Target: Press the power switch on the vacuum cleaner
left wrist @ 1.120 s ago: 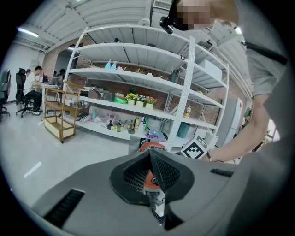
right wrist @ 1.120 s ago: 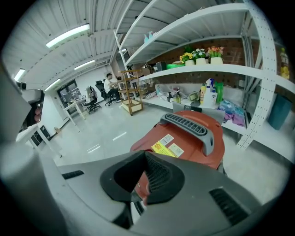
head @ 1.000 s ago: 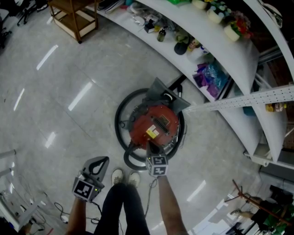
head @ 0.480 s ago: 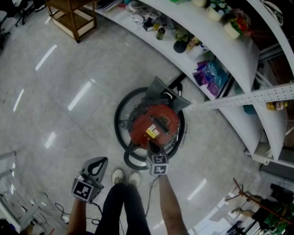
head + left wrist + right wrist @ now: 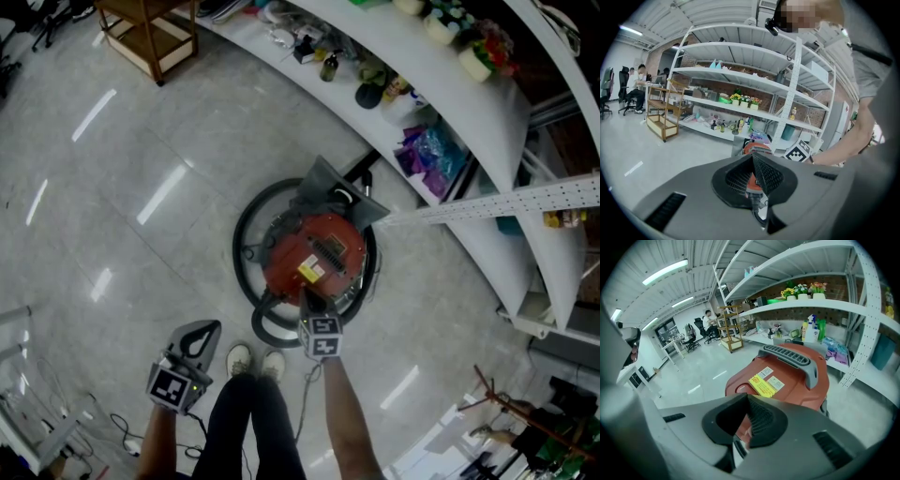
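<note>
Vacuum cleaner (image 5: 319,251) just beneath right gripper (image 5: 309,302), perhaps in contact.

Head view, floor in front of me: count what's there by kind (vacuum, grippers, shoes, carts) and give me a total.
vacuum cleaner: 1
grippers: 2, the left gripper and the right gripper
shoes: 2, side by side
wooden cart: 1, at the top left
Total: 6
</note>
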### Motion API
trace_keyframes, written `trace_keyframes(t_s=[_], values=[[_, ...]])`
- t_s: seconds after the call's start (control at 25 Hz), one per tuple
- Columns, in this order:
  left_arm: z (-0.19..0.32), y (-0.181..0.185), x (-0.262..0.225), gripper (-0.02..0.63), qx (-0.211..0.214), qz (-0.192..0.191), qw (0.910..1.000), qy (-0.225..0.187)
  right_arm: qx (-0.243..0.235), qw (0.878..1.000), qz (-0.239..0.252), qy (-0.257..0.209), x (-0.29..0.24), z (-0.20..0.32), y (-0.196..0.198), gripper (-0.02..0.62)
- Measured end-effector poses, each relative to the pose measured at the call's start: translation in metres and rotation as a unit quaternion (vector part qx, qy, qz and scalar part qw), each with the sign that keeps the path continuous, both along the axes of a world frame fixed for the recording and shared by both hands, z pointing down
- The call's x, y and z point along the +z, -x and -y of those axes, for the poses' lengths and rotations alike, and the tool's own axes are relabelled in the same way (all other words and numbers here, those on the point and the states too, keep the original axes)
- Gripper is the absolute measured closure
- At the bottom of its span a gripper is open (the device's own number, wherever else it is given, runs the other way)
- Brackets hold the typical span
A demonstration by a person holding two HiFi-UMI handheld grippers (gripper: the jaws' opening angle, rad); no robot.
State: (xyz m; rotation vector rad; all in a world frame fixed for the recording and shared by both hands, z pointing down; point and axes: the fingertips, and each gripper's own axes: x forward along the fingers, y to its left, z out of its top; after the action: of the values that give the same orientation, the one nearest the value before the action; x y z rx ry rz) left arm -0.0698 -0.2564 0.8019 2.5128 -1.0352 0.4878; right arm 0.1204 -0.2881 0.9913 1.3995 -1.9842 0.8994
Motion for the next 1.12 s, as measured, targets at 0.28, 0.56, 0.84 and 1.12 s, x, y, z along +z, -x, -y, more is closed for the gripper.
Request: trace_keyframes(t_s=[0.28,0.56,0.84,1.12], values=[[-0.001,0.001,0.003,0.598,-0.003,-0.002,1.0,0.003,0.009,1.0,0.003,0.01,0.007,-0.003,-0.002,0.581],[-0.001,0.006,0.002,0.598,-0.002,0.001,1.0,-0.001,0.014,1.0,0.001,0.003,0.011,0.0,-0.002,0.583],[0.001,0.005,-0.007,0.598,-0.001,0.0,1.0,-0.009,0.032,0.999,0.021,0.007,0.009,-0.002,-0.004,0.583],[0.003,0.0,-0.026,0.598,0.0,-0.005,0.9997,-0.022,0.04,0.999,0.027,-0.001,-0.011,-0.008,-0.006,0.583]])
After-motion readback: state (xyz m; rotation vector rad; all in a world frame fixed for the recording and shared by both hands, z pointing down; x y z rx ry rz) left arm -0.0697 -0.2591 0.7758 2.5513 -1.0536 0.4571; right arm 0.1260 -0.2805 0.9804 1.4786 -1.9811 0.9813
